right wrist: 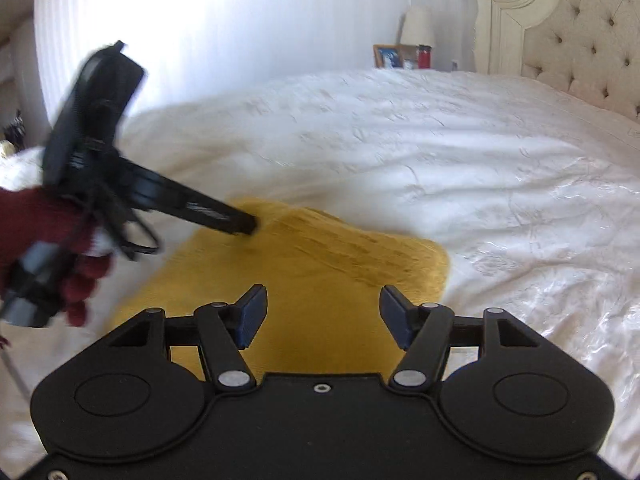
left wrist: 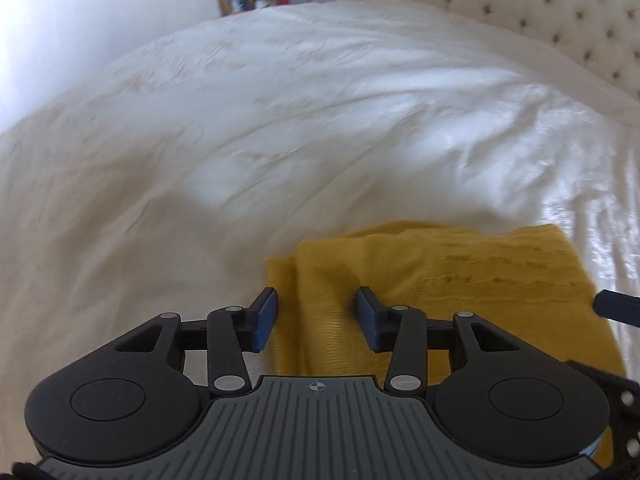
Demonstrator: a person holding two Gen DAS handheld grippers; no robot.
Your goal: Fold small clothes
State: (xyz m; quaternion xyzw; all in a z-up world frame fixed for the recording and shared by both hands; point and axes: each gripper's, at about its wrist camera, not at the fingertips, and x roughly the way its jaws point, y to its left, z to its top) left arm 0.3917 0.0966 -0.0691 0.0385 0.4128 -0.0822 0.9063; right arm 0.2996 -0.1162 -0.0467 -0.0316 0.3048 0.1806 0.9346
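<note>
A mustard-yellow knitted garment (left wrist: 460, 276) lies folded on the white bedspread (left wrist: 280, 120). My left gripper (left wrist: 317, 306) hovers over the garment's left edge with its jaws apart, cloth below the gap and no pad pressing on it. In the right wrist view the same garment (right wrist: 320, 276) lies flat, and the left gripper (right wrist: 240, 222), held by a hand in a dark red sleeve (right wrist: 36, 216), points its tip down onto the cloth's far left part. My right gripper (right wrist: 324, 310) stands open above the garment's near edge, holding nothing. Its fingertip (left wrist: 614, 304) shows at the right edge of the left wrist view.
A tufted cream headboard (right wrist: 580, 48) runs along the right. Behind the bed a nightstand holds a photo frame (right wrist: 387, 56), a red bottle (right wrist: 424, 56) and a lamp (right wrist: 418, 24). Wrinkled bedspread (right wrist: 440, 140) stretches beyond the garment.
</note>
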